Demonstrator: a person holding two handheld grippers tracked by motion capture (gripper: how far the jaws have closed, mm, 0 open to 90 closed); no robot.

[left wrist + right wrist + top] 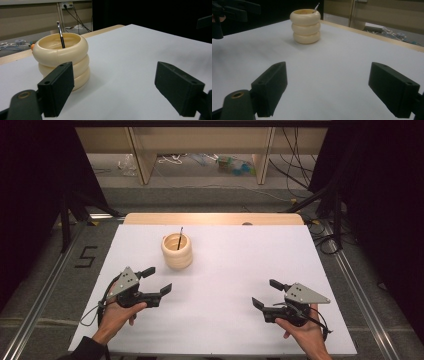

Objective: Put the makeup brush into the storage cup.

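Note:
A cream ribbed holder (pixel 177 252) of three stacked rings stands upright on the white table (pixel 225 270), toward the back left. A thin dark pen (pixel 180 237) leans inside it. The holder (pixel 61 58) rises just beyond my left gripper's left jaw, with the pen (pixel 60 35) sticking out. My left gripper (pixel 157 280) sits below and left of the holder, open, nothing between its jaws. My right gripper (pixel 267 293) rests at the front right, open and empty, pointing left. From there the holder (pixel 305 26) stands far off.
A wooden strip (pixel 215 218) runs along the table's far edge. Beyond it stand shelf legs with cables and small items on the floor (pixel 200 175). Metal rails (pixel 45 285) flank the table on both sides. The other gripper (pixel 227 11) shows at the top left of the right gripper view.

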